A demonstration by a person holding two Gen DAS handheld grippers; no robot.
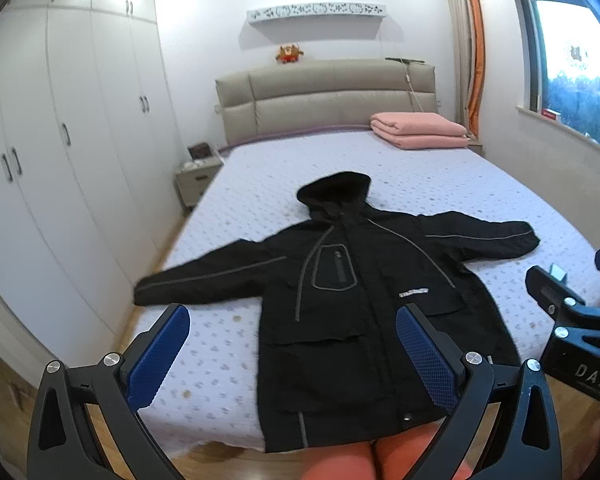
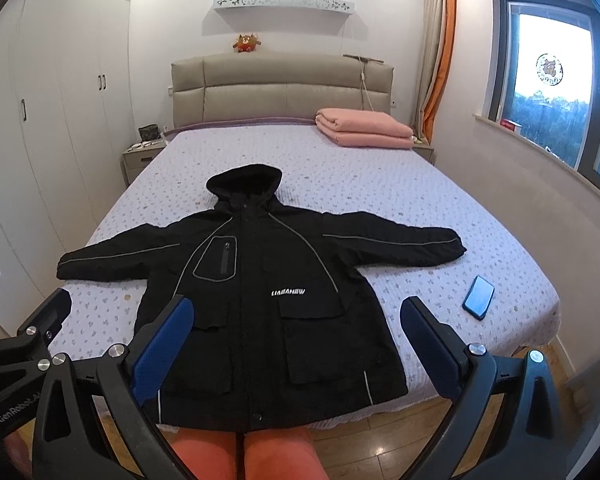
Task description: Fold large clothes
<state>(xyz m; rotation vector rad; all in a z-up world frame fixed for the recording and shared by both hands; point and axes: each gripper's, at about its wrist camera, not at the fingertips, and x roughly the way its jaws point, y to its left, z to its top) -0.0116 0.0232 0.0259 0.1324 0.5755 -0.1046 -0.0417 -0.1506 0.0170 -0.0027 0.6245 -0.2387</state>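
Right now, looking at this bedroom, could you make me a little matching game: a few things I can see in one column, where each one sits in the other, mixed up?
Things:
1. black jacket
2. pink blanket
3. phone
4. stuffed toy

Places:
A. on top of the headboard
B. folded at the head of the bed, window side
C. spread flat at the foot of the bed, sleeves out
D. on the bedspread beside the jacket's hem, window side

Pairs: 1-C, 2-B, 3-D, 4-A
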